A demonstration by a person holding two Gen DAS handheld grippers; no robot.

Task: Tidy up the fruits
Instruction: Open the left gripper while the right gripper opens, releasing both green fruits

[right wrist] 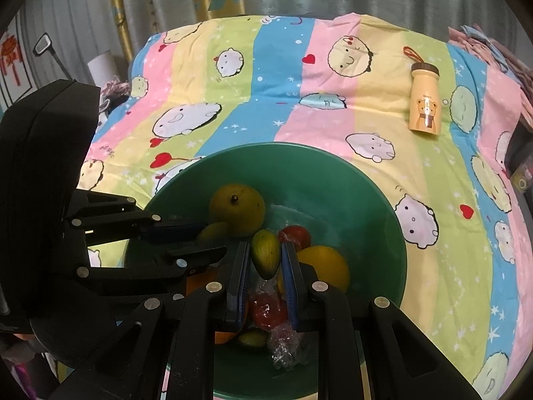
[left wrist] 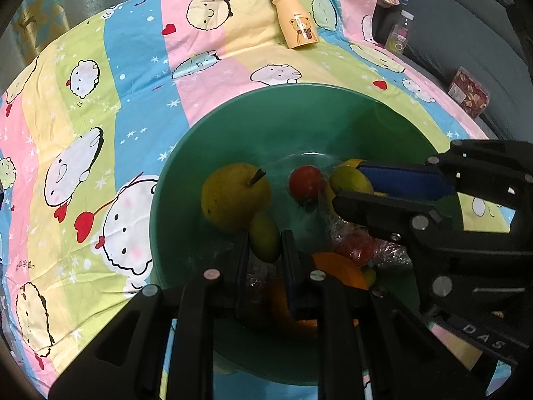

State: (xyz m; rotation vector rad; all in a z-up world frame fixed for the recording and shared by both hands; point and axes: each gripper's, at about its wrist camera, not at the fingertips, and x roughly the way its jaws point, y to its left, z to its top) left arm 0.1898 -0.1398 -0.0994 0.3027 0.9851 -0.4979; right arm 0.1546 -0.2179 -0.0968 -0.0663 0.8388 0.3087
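A green bowl (left wrist: 253, 123) (right wrist: 373, 200) on a cartoon bedsheet holds a yellow pear (left wrist: 233, 196) (right wrist: 237, 209), a red tomato (left wrist: 305, 183) (right wrist: 296, 235), an orange (left wrist: 339, 268) (right wrist: 328, 265), a red fruit in plastic wrap (left wrist: 359, 246) (right wrist: 268, 310) and small green mangoes. My left gripper (left wrist: 265, 250) is shut on a small green mango (left wrist: 265, 240) inside the bowl. My right gripper (right wrist: 265, 256) is shut on another small green mango (right wrist: 265, 255) above the bowl's middle. The right gripper shows in the left wrist view (left wrist: 353, 185), the left one in the right wrist view (right wrist: 206, 238).
A yellow bear-print bottle (left wrist: 294, 20) (right wrist: 424, 100) lies on the sheet beyond the bowl. A clear jar (left wrist: 399, 31) and a patterned box (left wrist: 468, 95) stand past the bed's right edge. Curtains hang behind the bed.
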